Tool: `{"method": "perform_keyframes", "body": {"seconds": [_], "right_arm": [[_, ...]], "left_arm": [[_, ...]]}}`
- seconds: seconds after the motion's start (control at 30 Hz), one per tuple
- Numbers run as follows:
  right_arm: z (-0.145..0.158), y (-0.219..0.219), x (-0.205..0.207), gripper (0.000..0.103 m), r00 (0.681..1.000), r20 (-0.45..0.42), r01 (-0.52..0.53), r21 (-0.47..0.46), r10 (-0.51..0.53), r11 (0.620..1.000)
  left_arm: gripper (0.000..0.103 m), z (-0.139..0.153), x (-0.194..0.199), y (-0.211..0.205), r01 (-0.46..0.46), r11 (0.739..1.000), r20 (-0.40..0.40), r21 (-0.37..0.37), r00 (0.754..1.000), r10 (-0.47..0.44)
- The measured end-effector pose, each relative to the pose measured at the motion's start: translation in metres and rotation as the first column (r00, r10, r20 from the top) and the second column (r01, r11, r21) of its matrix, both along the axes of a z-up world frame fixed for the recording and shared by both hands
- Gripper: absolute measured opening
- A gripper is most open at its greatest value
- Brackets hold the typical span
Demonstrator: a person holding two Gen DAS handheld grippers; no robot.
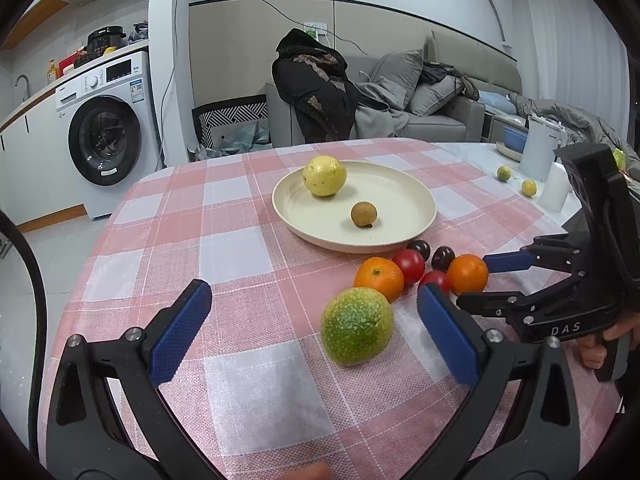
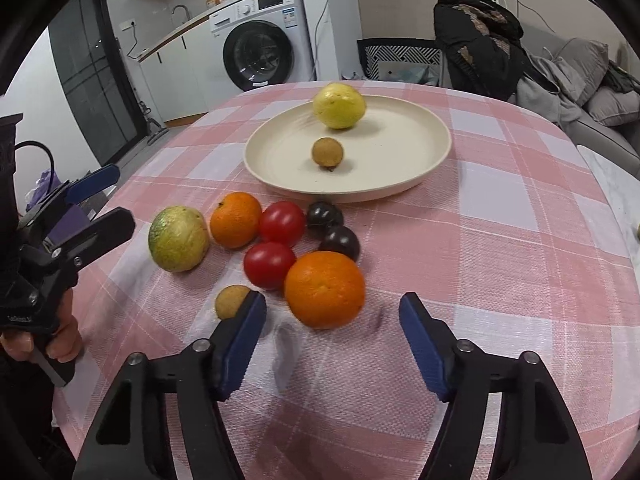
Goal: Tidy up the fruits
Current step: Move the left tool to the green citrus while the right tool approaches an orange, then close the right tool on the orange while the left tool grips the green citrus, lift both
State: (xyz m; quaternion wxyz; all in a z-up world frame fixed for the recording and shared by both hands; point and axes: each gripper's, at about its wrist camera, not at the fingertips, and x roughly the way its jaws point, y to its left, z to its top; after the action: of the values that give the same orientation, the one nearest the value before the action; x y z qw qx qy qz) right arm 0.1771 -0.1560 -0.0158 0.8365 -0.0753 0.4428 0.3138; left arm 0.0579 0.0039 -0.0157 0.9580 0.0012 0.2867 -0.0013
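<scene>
Centring my right gripper (image 2: 333, 326) around the near orange (image 2: 325, 289), which sits on the cloth among the loose fruit short of the plate (image 2: 436, 148), I should clamp its widest part (jaws apart, nothing grasped; left gripper (image 1: 314, 332) unclenched too) before lifting.

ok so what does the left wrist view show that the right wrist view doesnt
Only the left wrist view: two small citrus fruits and a white jug at the table's far right.

Only the right wrist view: a small brown fruit on the cloth beside the right gripper, next to one finger.

Both: the cream plate holding a yellow fruit and a small brown one, the green fruit, two oranges, two red tomatoes and two dark fruits. The left gripper is open, nothing gripped.
</scene>
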Motion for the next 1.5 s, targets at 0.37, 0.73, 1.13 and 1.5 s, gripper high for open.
{"method": "perform_keyframes", "body": {"seconds": [0.37,0.73,1.13,1.5], "right_arm": [[0.001,0.001,-0.002,0.051,1.000,-0.020,-0.005,0.037,0.006,0.999],[0.001,-0.001,-0.001,0.041,1.000,-0.018,0.006,0.029,-0.006,1.000],[0.020,-0.011,-0.005,0.040,0.999,0.049,0.019,0.083,-0.023,0.996],[0.021,-0.008,-0.008,0.040,0.999,0.051,0.003,0.085,-0.007,0.996]], "left_arm": [[0.102,-0.016,0.011,-0.009,0.063,0.998,-0.114,0.016,0.992,-0.061],[0.101,-0.023,0.018,-0.006,0.073,0.997,-0.157,-0.013,0.985,-0.074],[0.088,-0.034,0.032,-0.005,0.075,0.996,-0.226,-0.057,0.970,-0.086],[0.063,-0.041,0.040,-0.004,0.094,0.989,-0.250,-0.112,0.961,-0.120]]}}
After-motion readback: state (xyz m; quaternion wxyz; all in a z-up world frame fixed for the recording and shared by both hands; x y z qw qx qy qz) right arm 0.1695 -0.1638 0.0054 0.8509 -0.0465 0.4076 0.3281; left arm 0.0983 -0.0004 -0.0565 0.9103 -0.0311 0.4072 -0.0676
